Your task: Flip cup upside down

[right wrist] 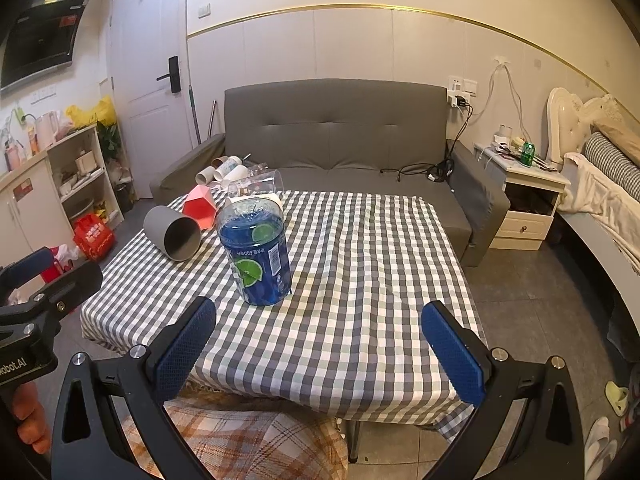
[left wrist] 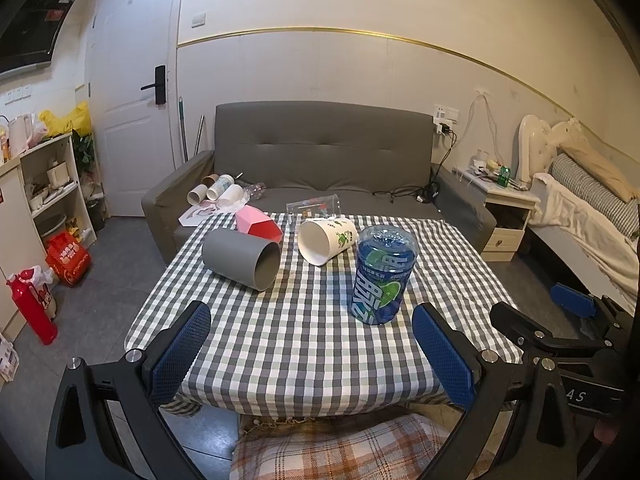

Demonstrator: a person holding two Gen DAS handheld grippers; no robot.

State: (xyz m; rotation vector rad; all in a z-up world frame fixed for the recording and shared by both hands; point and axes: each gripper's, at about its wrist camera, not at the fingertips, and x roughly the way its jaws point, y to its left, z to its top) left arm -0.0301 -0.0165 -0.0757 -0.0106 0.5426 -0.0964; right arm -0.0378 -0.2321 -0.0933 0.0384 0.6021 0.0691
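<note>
Cups lie tipped on your table — a grey cylindrical plastic cup (left wrist: 241,258) on its side toward the far left corner, mouth facing you and slightly right, and a white paper cup with green cartoon prints (left wrist: 326,239) on its side near the middle of the far edge, open mouth turned toward the near left. Just behind the grey cup sits a pink-and-red faceted paper box (left wrist: 258,224), close against it, and behind the white cup at the far edge lies a clear plastic container (left wrist: 314,206). A blue translucent plastic cup with lime graphics (left wrist: 383,275) already stands mouth-down near the table's centre, just right of the white cup; from your right wrist view it hides most of the white cup. The grey-and-white checked tablecloth (left wrist: 304,344) covers the whole table and hangs over the near edge. Your left gripper (left wrist: 311,350) hovers over the near edge with its blue pads spread wide, holding nothing. Your right gripper (right wrist: 319,346) — also spread wide and empty — hovers over the near edge, well short of the blue cup.
</note>
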